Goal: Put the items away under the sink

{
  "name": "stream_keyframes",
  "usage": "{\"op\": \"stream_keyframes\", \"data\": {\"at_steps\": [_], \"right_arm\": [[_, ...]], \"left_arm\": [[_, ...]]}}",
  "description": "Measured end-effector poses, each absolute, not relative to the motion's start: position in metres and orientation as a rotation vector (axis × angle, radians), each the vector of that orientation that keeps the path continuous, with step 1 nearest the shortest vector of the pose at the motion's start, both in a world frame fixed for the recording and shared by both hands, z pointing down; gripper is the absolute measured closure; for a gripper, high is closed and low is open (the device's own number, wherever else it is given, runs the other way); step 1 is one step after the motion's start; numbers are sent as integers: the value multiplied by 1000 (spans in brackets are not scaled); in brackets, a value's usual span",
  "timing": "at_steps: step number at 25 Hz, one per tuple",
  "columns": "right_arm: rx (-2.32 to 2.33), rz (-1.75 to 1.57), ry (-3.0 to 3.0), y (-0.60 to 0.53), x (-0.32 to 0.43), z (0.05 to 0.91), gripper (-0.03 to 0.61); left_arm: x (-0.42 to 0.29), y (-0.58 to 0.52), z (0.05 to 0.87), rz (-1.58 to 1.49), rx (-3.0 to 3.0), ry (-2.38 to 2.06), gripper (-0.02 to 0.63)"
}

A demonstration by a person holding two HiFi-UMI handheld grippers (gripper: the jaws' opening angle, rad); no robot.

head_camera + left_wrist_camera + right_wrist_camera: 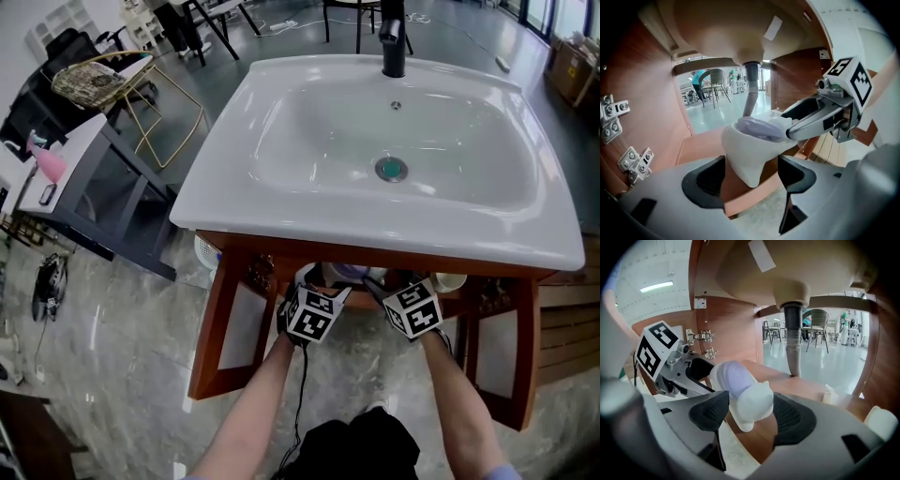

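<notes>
Left gripper (750,178): clamps the pot's narrow lower body, one pad on each flank.
Right gripper (751,414): clamps the pot's eared end from the other side, jaws wide around it.
Pot (749,146): white, cat-eared, lilac inside; hangs between both grippers at the mouth of the cabinet (220,323), over the shelf's front edge, apparently not yet resting on the wood.
Shelf (797,383): bare wood just behind the pot; bears a white cup (881,423) near the right wall, well apart from the pot.
Pipe (793,341): drops from above to the shelf's rear, behind the pot.
Sink (281,211): overhangs both grippers and hides most of the pot from the head view.
Step in hand: carrying the pot in under the sink, both grippers together.
Next move, as judged: calls for going deeper and lower, stopping short of the pipe and left of the cup, setting the base flat on the shelf, then parting both pairs of jaws and backing out beneath the rim.
</notes>
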State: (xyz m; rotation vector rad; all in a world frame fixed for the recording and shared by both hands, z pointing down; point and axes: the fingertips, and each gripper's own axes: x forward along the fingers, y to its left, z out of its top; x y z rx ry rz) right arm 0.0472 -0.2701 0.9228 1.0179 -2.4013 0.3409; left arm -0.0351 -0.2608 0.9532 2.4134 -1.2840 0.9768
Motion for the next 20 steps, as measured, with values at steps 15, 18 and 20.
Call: {"op": "stream_keyframes", "data": {"at_steps": [15,18,20], "right_arm": [[1029,322,-2462,-240,37,883,281],[1062,359,-2474,-229,33,873,301],[1069,383,-2473,-218,31,867,304]], "left_arm": [[-39,-255,936,862,2302,-1462,252],[-41,-243,923,785,2266,-1480,252],[-40,-230,917,755,2258,-1474,252]]}}
